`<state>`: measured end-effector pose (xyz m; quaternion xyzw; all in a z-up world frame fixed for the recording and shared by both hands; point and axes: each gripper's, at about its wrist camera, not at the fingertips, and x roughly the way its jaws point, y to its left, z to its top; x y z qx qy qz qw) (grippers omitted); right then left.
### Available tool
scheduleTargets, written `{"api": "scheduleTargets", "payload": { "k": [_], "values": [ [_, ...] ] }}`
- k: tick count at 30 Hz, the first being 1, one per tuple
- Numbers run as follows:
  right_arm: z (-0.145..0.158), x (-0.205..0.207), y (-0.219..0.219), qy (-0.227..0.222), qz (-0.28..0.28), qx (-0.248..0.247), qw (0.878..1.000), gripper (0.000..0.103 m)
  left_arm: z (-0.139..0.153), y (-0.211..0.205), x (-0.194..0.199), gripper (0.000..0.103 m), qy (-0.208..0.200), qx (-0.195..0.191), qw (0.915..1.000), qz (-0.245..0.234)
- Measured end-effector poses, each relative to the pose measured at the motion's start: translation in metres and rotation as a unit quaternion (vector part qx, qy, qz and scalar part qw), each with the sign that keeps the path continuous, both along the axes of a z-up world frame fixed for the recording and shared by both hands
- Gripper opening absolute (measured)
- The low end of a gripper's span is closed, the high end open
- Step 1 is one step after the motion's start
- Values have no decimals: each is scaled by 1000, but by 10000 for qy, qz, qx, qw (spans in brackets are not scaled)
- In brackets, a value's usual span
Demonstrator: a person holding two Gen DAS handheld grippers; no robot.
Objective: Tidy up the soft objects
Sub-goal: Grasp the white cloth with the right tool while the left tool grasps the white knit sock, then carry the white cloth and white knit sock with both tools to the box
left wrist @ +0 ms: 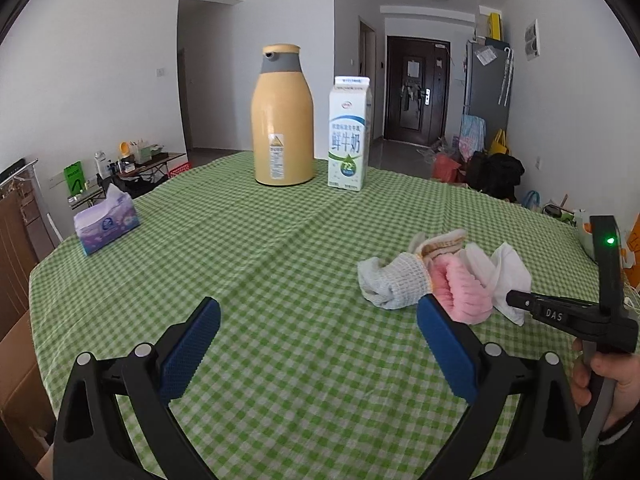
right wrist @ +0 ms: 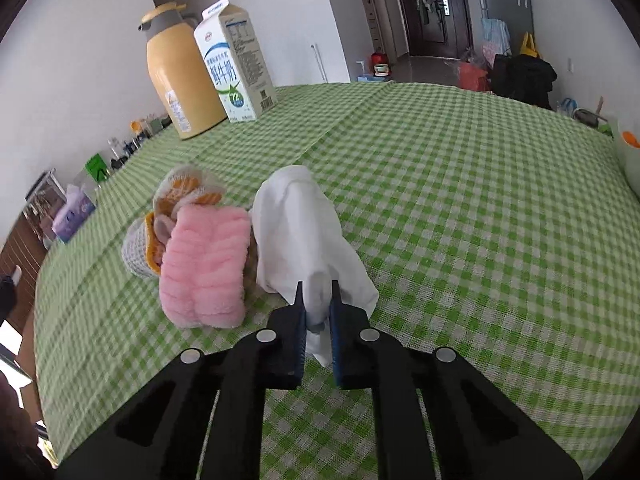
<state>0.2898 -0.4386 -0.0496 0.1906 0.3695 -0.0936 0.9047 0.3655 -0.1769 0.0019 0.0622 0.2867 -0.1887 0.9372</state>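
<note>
My left view cuts off the right gripper (left wrist: 514,300) at its tip, so its fingers are hidden there. Right view: right gripper (right wrist: 317,312) pinches the near end of the white cloth (right wrist: 296,232) on the table (right wrist: 460,208), with the pink cloth (right wrist: 204,268) just beside it. Left gripper (left wrist: 318,332) is spread and empty, with the pile beyond its right finger.

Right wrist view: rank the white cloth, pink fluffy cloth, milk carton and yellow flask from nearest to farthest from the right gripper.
1. White cloth, pinched in the right gripper.
2. Pink fluffy cloth, just left of it.
3. Milk carton, far back left.
4. Yellow flask, beside the carton, slightly farther left.
</note>
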Motion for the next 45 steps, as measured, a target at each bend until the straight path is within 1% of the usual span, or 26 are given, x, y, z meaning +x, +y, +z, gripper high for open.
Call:
{"api": "scheduleTargets", "payload": {
  "k": [2,3,4,6,8,10,11,13,14,15,16,17,18,19,21,24,26,28,30,35,38,41,45],
  "values": [
    [4,-6,-6,-109,-109,22,9999,10,-7,-22,16,95,309,52,9994,-115],
    [9,-10,-9,-213,-169,22,9996,10,-12,-35,27,95,509,64,9985,-181],
    [14,-14,-13,-352,-234,30,9991,10,-16,-45,34,95,607,65,9979,-205],
    [22,-21,-21,-678,-353,93,9970,10,-28,-65,53,95,773,137,9966,-234],
    [26,-28,-28,-902,-441,166,9948,10,-39,-81,68,95,881,353,9953,-183],
    [24,-29,-35,-1020,-439,409,9930,10,-52,-96,82,95,1036,682,9922,-109],
    [24,-33,-40,-1070,-432,540,9919,10,-55,-101,86,95,1123,732,9909,-124],
    [24,-37,-46,-1097,-403,596,9914,10,-59,-105,92,94,1257,650,9899,-96],
    [23,-35,-44,-1081,-394,609,9915,10,-59,-106,93,83,1307,551,9898,-136],
    [23,-35,-44,-1089,-399,629,9913,10,-60,-108,94,76,1372,476,9891,-246],
    [23,-33,-42,-1088,-387,645,9912,10,-61,-111,95,56,1397,425,9887,-347],
    [23,-34,-42,-1077,-380,619,9915,10,-61,-114,94,43,1384,403,9886,-428],
    [22,-32,-40,-1071,-404,581,9917,10,-59,-117,93,40,1328,446,9891,-444],
    [22,-30,-39,-1065,-415,577,9918,10,-56,-119,91,32,1235,502,9901,-444],
    [22,-30,-40,-1066,-428,605,9915,10,-47,-118,87,29,1074,479,9922,-418],
    [19,-28,-40,-1018,-435,594,9921,10,-23,-102,83,28,839,255,9957,-296],
    [20,-28,-38,-1017,-411,571,9923,10,-1,-87,78,28,589,122,9980,-186],
    [20,-27,-35,-1008,-387,503,9929,10,17,-73,70,27,416,-45,9990,-151],
    [20,-26,-31,-1002,-358,458,9933,10,30,-61,62,27,284,-118,9994,-146],
    [27,-26,-21,-1068,-299,279,9934,10,49,-27,43,28,71,-166,9998,-72],
    [35,-28,-12,-1110,-300,-39,9934,10,58,3,33,27,-16,-247,9997,44],
    [52,-31,3,-1263,-228,-288,9913,10,67,35,24,28,-127,-314,9991,236],
    [76,-25,32,-1487,34,-405,9880,10,76,90,15,28,-233,-407,9969,625]
  ]
}}
